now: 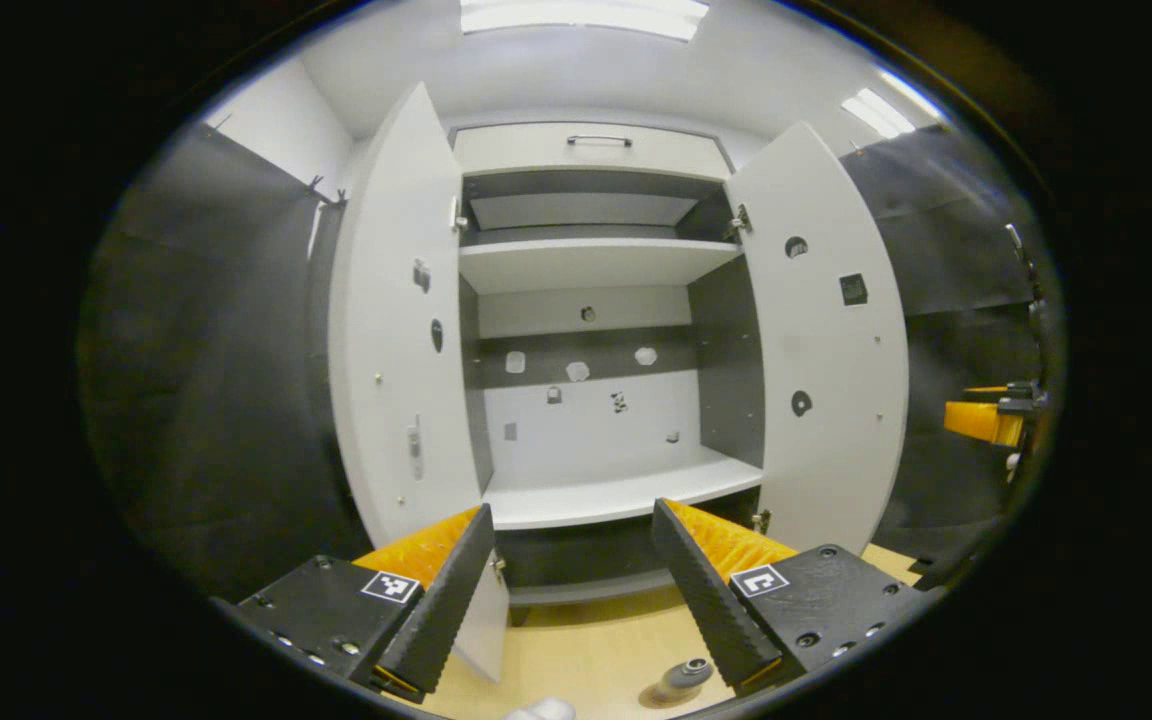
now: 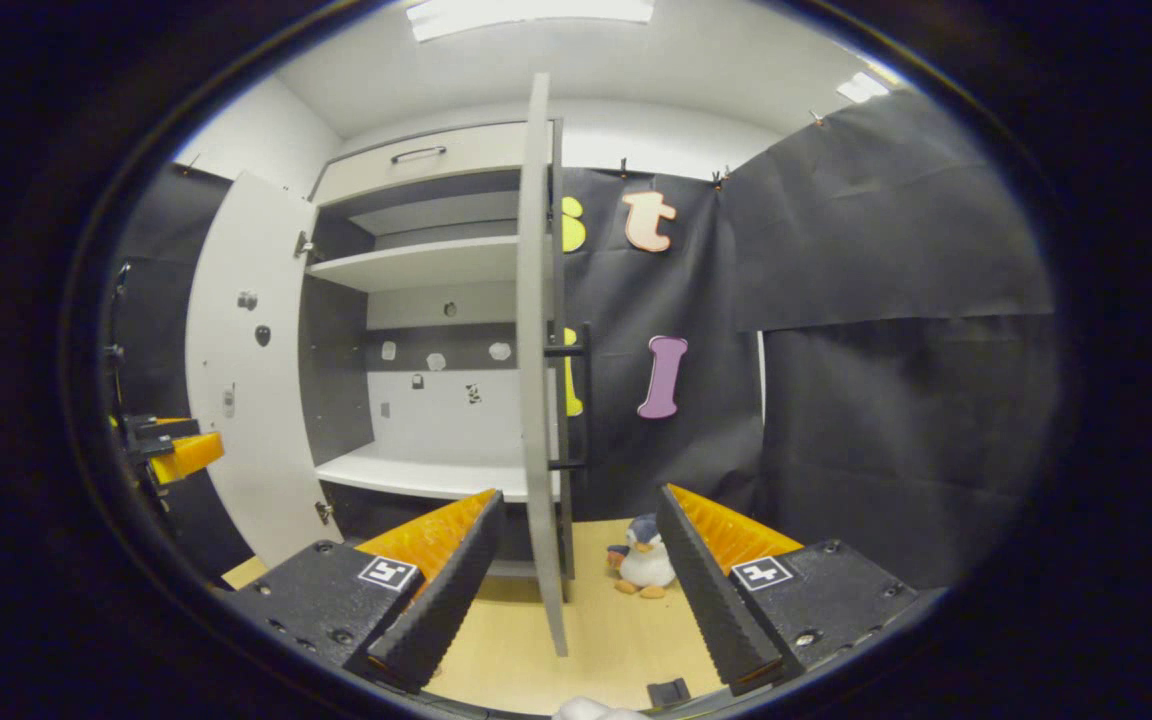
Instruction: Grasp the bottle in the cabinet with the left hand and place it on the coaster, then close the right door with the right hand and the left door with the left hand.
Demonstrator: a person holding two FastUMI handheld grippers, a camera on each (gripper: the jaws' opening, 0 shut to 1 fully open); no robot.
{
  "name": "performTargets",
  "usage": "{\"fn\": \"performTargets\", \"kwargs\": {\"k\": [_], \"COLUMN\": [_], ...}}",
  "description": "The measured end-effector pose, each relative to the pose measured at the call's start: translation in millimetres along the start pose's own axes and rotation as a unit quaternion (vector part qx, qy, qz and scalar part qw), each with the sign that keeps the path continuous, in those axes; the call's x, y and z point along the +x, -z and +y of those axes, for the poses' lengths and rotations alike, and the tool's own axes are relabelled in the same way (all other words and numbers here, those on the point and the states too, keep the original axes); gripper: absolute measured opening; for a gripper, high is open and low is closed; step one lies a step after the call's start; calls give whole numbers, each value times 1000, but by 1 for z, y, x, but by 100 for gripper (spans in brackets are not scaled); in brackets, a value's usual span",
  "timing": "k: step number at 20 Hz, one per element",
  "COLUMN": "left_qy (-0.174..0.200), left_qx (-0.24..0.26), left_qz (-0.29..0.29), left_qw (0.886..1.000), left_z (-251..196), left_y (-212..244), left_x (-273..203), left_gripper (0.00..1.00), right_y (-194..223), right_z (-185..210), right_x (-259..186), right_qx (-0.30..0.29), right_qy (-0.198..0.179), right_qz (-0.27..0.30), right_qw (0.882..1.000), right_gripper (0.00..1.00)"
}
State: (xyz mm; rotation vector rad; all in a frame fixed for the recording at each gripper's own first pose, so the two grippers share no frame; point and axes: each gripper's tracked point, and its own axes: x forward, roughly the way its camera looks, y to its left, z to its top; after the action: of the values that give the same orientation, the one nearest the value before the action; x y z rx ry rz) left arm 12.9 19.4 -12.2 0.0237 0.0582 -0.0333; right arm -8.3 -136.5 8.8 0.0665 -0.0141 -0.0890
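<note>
The white cabinet (image 1: 591,265) stands with both doors swung wide and its shelves bare. A small grey bottle (image 1: 681,680) stands on the wooden table below my left gripper (image 1: 571,515), on a brownish coaster (image 1: 654,697). The left gripper is open and holds nothing, facing the cabinet between the left door (image 1: 391,330) and the right door (image 1: 821,340). My right gripper (image 2: 580,495) is open too. The right door (image 2: 536,400) stands edge-on in line with the gap between its fingers, its dark handle (image 2: 581,400) on the right side. Each gripper shows in the other's view: the right gripper (image 1: 981,420), the left gripper (image 2: 176,450).
A penguin toy (image 2: 644,565) sits on the table (image 2: 606,640) right of the right door, near the black cloth wall. A small black object (image 2: 669,690) lies on the table near the front. A drawer with a handle (image 1: 598,140) tops the cabinet.
</note>
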Motion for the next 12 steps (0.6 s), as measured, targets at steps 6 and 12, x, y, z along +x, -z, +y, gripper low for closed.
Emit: {"fn": "performTargets", "kwargs": {"k": [6, 12], "left_qy": [-92, -130], "left_qx": [-31, -35], "left_qz": [38, 16], "left_qw": [995, 991], "left_z": [2, -25], "left_y": [22, 2], "left_x": [-35, -54], "left_gripper": [97, 96], "right_y": [-30, -43], "right_z": [-74, -82], "right_x": [60, 118], "right_qx": [12, 3], "right_qy": [-21, -114], "right_qz": [4, 17], "right_qw": [1000, 993], "right_gripper": [100, 99]}}
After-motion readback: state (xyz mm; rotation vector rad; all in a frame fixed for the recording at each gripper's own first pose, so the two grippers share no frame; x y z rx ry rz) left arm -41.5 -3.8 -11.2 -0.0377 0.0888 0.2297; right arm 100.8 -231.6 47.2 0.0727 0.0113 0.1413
